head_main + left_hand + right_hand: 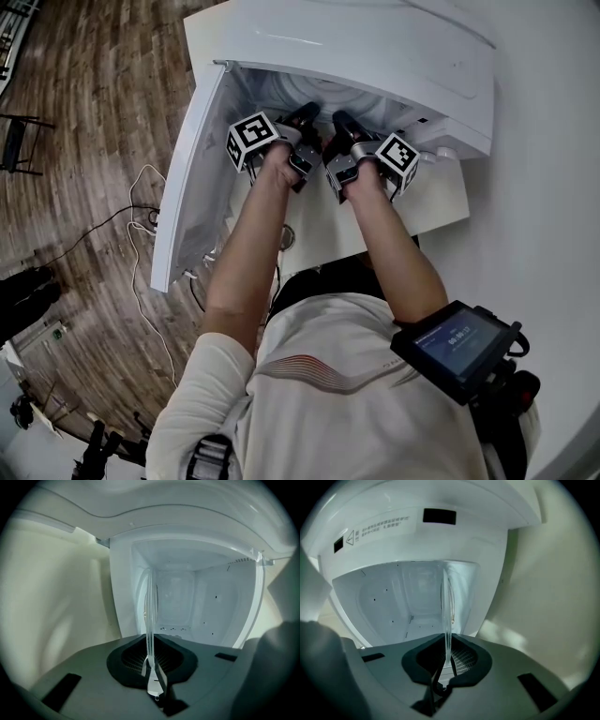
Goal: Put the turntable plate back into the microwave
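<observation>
One wood floor (84, 112) is seen at far left, with thin cables (141, 253) lying on it. One white microwave (375, 47) is set on the counter (441, 202), toward its back edge. Its single door (187, 187) is swung open to the left.

Two grippers are held side by side at the cavity (187, 597) mouth, each carrying one marker cube, two counted: left cube (251, 139), right cube (398, 161).

The left gripper (305, 117) is clenched on the near rim of one clear glass turntable plate (150, 616), which is seen edge-on between its jaws. The right gripper (339, 120) is clamped on the same rim, just beside the left one, and the plate (446, 616) is again seen edge-on.

The plate is carried level at the cavity opening and reaches inward. Whether it touches the cavity floor cannot be told.

One screen device (455, 347) is worn at the person's right side.
</observation>
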Motion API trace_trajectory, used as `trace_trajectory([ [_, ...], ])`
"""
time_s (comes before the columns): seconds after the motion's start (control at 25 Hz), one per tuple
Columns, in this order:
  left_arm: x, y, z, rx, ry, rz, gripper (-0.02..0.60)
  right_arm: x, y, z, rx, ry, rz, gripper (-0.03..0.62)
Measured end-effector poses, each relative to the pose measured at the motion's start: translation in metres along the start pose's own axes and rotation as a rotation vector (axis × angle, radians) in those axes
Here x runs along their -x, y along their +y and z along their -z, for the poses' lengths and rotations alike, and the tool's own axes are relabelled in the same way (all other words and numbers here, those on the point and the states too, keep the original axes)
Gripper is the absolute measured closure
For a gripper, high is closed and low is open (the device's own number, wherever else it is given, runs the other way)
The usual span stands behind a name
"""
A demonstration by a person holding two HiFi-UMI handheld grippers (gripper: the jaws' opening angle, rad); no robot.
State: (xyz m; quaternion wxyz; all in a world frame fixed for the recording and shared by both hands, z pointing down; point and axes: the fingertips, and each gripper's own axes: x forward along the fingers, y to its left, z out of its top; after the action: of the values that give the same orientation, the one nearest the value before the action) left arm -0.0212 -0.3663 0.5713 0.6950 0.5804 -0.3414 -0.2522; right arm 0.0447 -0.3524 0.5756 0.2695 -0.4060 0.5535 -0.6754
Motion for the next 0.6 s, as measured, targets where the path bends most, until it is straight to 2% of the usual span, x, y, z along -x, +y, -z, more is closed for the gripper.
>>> trace_trajectory([
  [0.4, 0.006, 0.011, 0.009, 0.007, -0.004, 0.031, 0.54, -0.001, -0.006, 0.002, 0.016, 0.028, -0.004, 0.563],
  [0.6, 0.009, 0.02, 0.017, 0.006, 0.004, 0.051, 0.518, 0.004, -0.016, 0.004, 0.014, 0.031, -0.009, 0.562],
])
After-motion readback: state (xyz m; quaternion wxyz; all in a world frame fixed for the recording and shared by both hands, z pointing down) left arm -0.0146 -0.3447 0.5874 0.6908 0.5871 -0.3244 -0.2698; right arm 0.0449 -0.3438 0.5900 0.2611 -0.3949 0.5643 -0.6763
